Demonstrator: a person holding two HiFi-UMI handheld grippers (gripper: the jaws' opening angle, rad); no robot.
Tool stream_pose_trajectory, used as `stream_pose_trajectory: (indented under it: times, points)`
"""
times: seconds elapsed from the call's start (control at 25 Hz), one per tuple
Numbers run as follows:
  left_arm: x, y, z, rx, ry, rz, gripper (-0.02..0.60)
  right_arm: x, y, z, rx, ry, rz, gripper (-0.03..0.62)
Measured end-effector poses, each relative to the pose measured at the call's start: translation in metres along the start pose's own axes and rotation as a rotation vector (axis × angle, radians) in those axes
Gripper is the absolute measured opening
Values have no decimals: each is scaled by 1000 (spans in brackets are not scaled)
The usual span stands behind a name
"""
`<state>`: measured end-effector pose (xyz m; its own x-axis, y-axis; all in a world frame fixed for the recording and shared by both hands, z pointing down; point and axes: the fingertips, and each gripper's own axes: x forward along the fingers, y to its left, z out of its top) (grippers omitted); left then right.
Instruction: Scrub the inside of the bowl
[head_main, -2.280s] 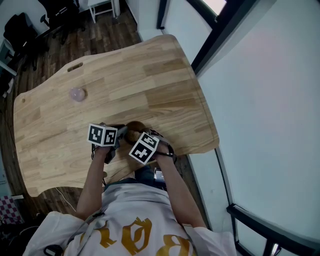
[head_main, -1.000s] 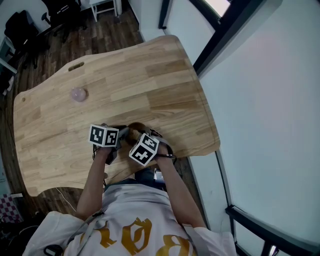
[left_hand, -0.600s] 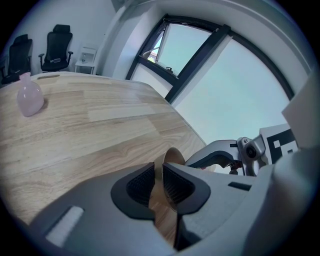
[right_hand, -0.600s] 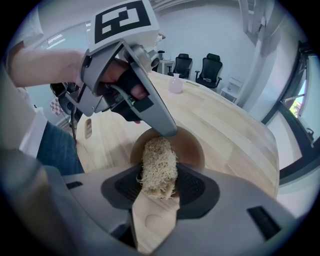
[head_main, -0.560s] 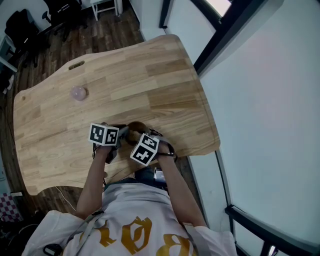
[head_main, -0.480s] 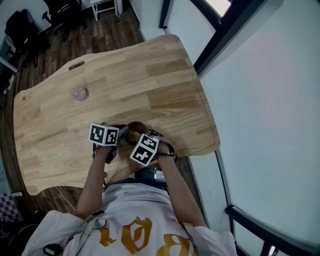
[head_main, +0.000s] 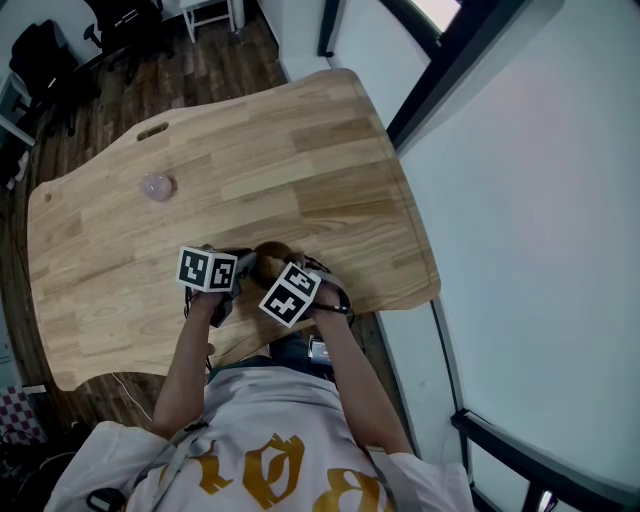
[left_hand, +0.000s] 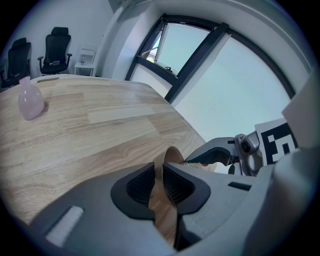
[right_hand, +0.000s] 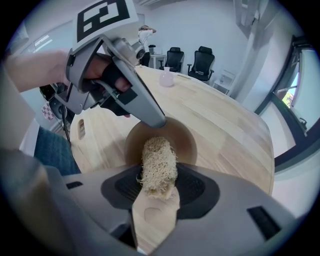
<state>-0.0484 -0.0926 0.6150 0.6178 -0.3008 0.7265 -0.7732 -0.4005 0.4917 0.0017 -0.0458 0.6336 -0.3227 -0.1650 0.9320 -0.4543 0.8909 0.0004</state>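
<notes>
Far left on the light wooden table (head_main: 250, 150), well apart from everything else, stands a small pale pink glass bottle (head_main: 156, 187); the left gripper view shows it upright (left_hand: 29, 101). Near the table's front edge, the left gripper (head_main: 240, 268) meets the round brown wooden bowl (head_main: 272, 252) from the left side. In the left gripper view its jaws (left_hand: 157, 182) are clenched on the bowl's rim (left_hand: 172, 155), the thin wall running between the two ribbed pads; the bowl is tilted, its mouth turned toward the right gripper. The right gripper view confirms the left gripper's fingertip touching the bowl's upper rim (right_hand: 160, 137). Immediately right of the bowl, the right gripper (head_main: 272, 272) points into it; its jaws (right_hand: 157, 187) are clamped on a tan fibrous loofah scrubber (right_hand: 159, 167), whose far end reaches inside the bowl's cavity. Whether the scrubber touches the inner wall cannot be told. Right of the table runs a dark-framed window (head_main: 440, 70).
</notes>
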Motion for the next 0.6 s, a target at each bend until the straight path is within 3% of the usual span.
stream_pose_trajectory:
  times: [0.28, 0.4, 0.6]
  points:
    - [0, 2, 1, -6, -3, 4, 48, -4, -16, 10, 127, -90, -40, 183]
    - [-1, 5, 3, -1, -16, 22, 46, -8, -17, 18, 139, -155, -26, 183]
    - [7, 9, -1, -43, -19, 20, 44, -10, -17, 13, 158, -164, -20, 183]
